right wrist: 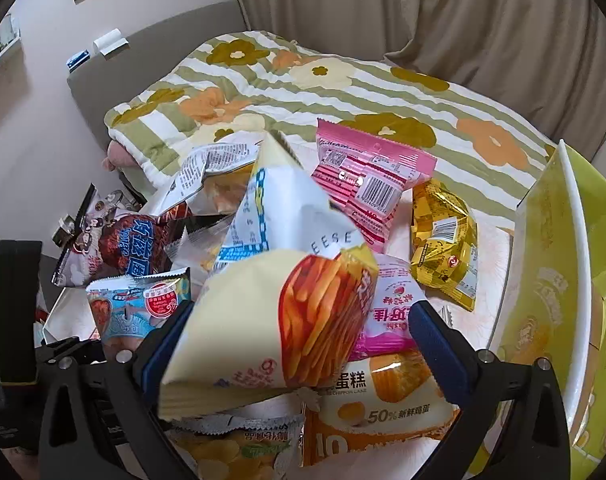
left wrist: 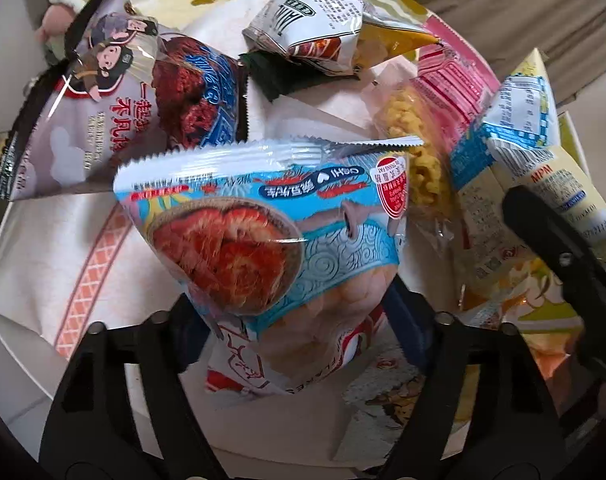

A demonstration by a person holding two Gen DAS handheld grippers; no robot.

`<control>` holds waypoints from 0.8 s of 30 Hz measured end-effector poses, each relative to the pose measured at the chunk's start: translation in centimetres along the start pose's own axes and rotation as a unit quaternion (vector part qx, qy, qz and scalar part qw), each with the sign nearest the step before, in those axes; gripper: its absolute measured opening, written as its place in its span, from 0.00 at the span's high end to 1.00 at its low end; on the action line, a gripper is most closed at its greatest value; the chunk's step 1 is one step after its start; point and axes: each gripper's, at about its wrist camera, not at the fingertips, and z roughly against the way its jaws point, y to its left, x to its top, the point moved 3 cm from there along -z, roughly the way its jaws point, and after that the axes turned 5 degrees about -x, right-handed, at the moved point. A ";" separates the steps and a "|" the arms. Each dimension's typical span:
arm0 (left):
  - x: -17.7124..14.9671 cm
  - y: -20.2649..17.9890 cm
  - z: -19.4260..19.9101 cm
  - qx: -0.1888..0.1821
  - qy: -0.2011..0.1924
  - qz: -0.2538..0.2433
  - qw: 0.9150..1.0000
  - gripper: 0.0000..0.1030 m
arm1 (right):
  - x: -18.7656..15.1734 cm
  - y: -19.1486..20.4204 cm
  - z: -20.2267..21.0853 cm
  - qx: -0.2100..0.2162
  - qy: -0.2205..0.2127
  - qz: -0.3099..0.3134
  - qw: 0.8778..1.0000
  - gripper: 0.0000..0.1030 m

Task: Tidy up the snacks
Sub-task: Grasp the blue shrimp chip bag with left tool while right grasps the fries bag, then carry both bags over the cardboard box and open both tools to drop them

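Note:
My left gripper (left wrist: 299, 320) is shut on a blue snack packet with a red bowl picture (left wrist: 263, 224) and holds it above the white table (left wrist: 35, 264). That packet also shows in the right wrist view (right wrist: 135, 304). My right gripper (right wrist: 299, 344) is closed on a pale yellow packet with a fries picture (right wrist: 271, 328), lifted over the pile. Around lie a grey cartoon packet (left wrist: 99, 108), a white crumpled packet (left wrist: 315, 24), a pink packet (right wrist: 371, 184), a gold packet (right wrist: 443, 240) and an egg-cake packet (right wrist: 383, 404).
A yellow-green box (right wrist: 551, 280) stands open at the right. A flowered quilt (right wrist: 303, 84) covers the bed behind the table. Curtains (right wrist: 463, 12) hang at the back. The right gripper's body (left wrist: 567, 264) shows at the right of the left wrist view.

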 end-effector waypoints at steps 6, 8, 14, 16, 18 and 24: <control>0.1 -0.7 0.1 -0.002 -0.008 -0.021 1.000 0.47 | 0.3 0.3 -0.6 -0.011 -0.004 0.007 1.000 0.00; 0.3 -0.6 0.7 0.001 -0.013 -0.027 1.000 0.48 | 0.2 0.5 -0.7 -0.014 -0.008 0.013 1.000 0.02; 0.1 -0.5 2.0 0.008 -0.031 -0.037 0.999 0.48 | 0.0 0.9 -1.5 -0.014 0.001 0.029 0.999 0.33; 0.1 -0.5 2.5 0.007 -0.034 -0.039 0.999 0.48 | 0.1 0.9 -1.1 -0.014 -0.008 0.027 1.000 0.41; -0.2 -0.8 3.3 0.006 -0.039 -0.042 0.998 0.48 | 0.3 0.9 -0.6 -0.012 -0.014 0.024 1.000 0.44; 0.2 -1.7 6.0 0.002 -0.063 -0.058 0.996 0.48 | 0.6 0.6 1.7 -0.008 -0.037 0.013 0.999 0.50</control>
